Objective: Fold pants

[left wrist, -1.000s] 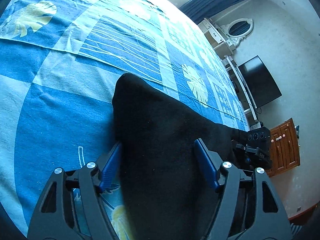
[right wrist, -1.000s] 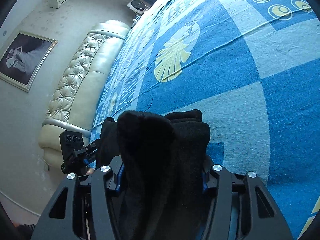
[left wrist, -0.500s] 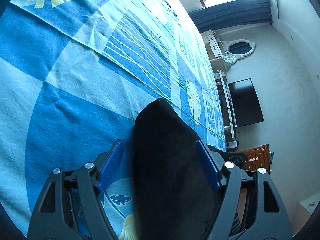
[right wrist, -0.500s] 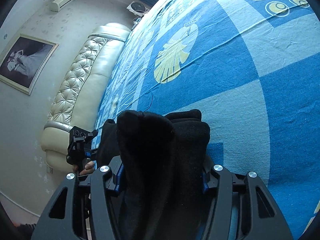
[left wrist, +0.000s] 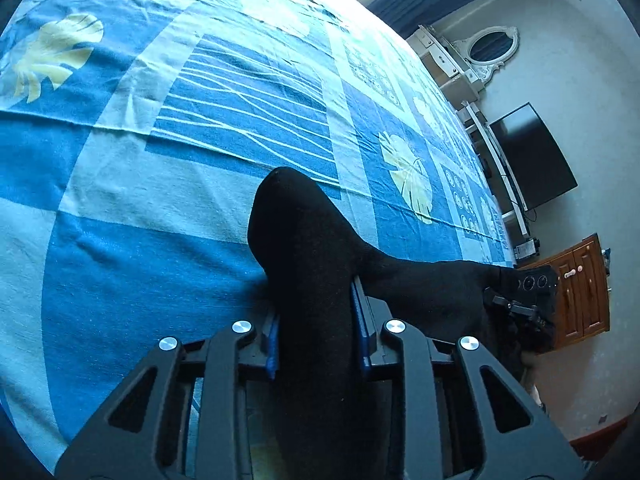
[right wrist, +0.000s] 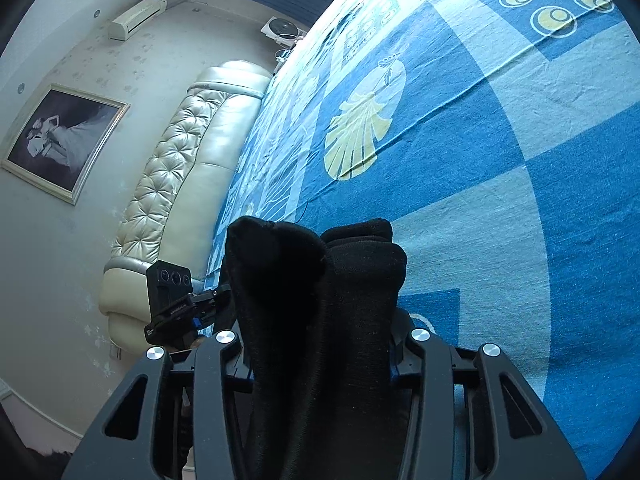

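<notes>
Black pants [left wrist: 304, 232] lie on the blue patterned bedsheet [left wrist: 160, 240]. In the left wrist view my left gripper [left wrist: 316, 312] has its jaws closing, and the blue pads press on a fold of the cloth, which sticks up past them. From there the pants stretch right toward the other gripper [left wrist: 528, 292] at the bed's edge. In the right wrist view my right gripper [right wrist: 320, 352] is closing on a thick bunch of the pants [right wrist: 320, 272], which hides its fingertips. The left gripper's body [right wrist: 172, 300] shows at the left.
The bedsheet [right wrist: 480, 160] spreads wide ahead of both grippers. A padded cream headboard [right wrist: 180, 184] and a framed picture [right wrist: 60, 140] stand by the wall. A dark television [left wrist: 532, 160] and a wooden cabinet [left wrist: 580, 292] stand beyond the bed's edge.
My left gripper's jaws went from wide apart around the cloth to closed on it. The right gripper's jaws narrowed a little on the bunched pants, and that hand stayed in place.
</notes>
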`<action>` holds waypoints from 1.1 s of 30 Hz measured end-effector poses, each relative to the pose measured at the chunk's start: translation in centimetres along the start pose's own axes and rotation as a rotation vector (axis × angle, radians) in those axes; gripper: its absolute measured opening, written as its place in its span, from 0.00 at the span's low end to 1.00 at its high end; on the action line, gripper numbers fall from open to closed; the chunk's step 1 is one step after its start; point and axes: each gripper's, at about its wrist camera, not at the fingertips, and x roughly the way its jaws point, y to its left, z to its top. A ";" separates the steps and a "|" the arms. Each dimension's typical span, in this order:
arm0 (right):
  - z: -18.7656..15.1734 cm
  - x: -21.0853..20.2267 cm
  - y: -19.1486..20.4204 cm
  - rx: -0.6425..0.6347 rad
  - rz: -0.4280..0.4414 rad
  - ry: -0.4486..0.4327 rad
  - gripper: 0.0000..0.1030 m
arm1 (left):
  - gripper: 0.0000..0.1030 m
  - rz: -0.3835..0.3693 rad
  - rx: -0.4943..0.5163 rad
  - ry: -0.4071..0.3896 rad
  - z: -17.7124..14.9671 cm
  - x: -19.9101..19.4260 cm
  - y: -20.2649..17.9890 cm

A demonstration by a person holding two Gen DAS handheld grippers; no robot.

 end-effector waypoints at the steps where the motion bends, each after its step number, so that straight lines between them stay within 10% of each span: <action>1: 0.2 0.0 0.1 -0.001 0.006 -0.006 0.41 | 0.25 0.016 0.017 -0.010 0.2 -0.2 -0.5; 18: 9.7 5.8 0.4 0.007 -0.024 -0.027 0.37 | 0.24 0.180 0.076 -0.086 9.7 1.8 0.1; 33: 9.8 6.7 -2.0 0.070 -0.007 -0.012 0.37 | 0.28 0.197 0.084 -0.078 9.8 3.7 1.3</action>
